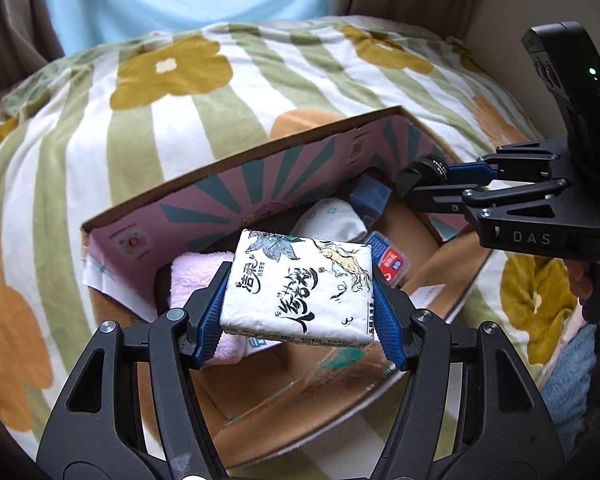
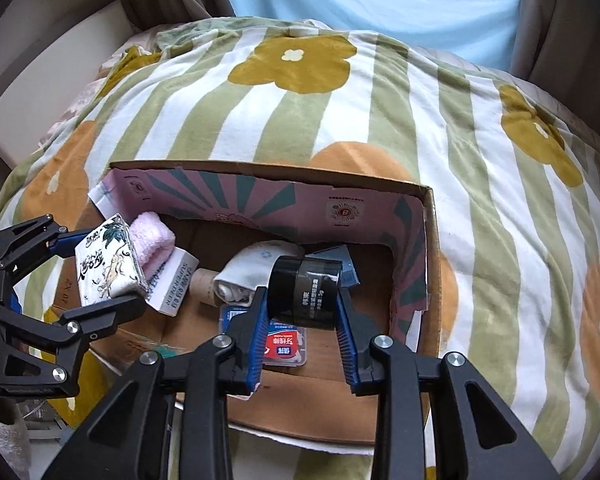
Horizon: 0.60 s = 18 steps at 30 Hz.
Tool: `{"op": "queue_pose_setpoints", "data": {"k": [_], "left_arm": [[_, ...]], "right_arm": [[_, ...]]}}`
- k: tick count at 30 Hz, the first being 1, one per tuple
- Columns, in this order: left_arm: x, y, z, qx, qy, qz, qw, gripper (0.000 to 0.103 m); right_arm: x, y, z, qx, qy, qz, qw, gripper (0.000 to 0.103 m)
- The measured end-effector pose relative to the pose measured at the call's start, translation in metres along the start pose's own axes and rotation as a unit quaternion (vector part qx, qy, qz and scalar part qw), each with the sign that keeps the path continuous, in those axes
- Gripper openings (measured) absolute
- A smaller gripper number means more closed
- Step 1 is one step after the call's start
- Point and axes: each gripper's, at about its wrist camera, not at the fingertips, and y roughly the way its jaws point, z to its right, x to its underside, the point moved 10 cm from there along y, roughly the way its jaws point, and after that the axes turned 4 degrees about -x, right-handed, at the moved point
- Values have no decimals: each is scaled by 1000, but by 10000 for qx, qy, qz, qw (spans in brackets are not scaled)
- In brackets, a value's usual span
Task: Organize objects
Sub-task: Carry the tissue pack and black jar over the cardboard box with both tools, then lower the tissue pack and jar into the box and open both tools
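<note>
Striped, flower-patterned bedding [image 2: 340,128] carries an open cardboard box [image 2: 430,240], the collecting point for this tidy-up, with a person in a light blue top beyond it. Over the box's left end, the left gripper [image 1: 298,300] clamps a printed tissue pack [image 1: 300,284] across its width. At the box's middle, the right gripper [image 2: 302,320] pinches a black tape roll [image 2: 304,292] between its blue pads. Neither item has been set down. Already inside lie a folded pink towel [image 2: 152,236], a white rolled sock [image 2: 248,268], a small white carton [image 2: 172,284], a red-labelled clear case [image 2: 286,348] and a dark blue item at the back. Judging by the load, sorting looks well advanced; what remains is to lower and release these two pieces.
</note>
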Motion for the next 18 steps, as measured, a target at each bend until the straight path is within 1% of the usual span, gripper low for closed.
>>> {"op": "queue_pose_setpoints", "data": {"k": [6, 13, 15, 17, 18], "left_arm": [[6, 23, -2, -24, -79, -207, 9998, 61], [7, 26, -6, -129, -130, -255, 9995, 61], [6, 25, -6, -93, -149, -262, 9995, 61], [5, 24, -6, -132, -156, -280, 9994, 61], [3, 23, -6, -183, -156, -285, 9993, 63]], "right_arm": [[7, 13, 8, 2, 95, -151, 9998, 28], [6, 12, 11, -1, 172, -140, 9998, 28], [5, 12, 10, -47, 204, -148, 9997, 28], [3, 11, 11, 29, 237, -143, 9996, 28], [2, 10, 13, 114, 263, -108, 9995, 28]]}}
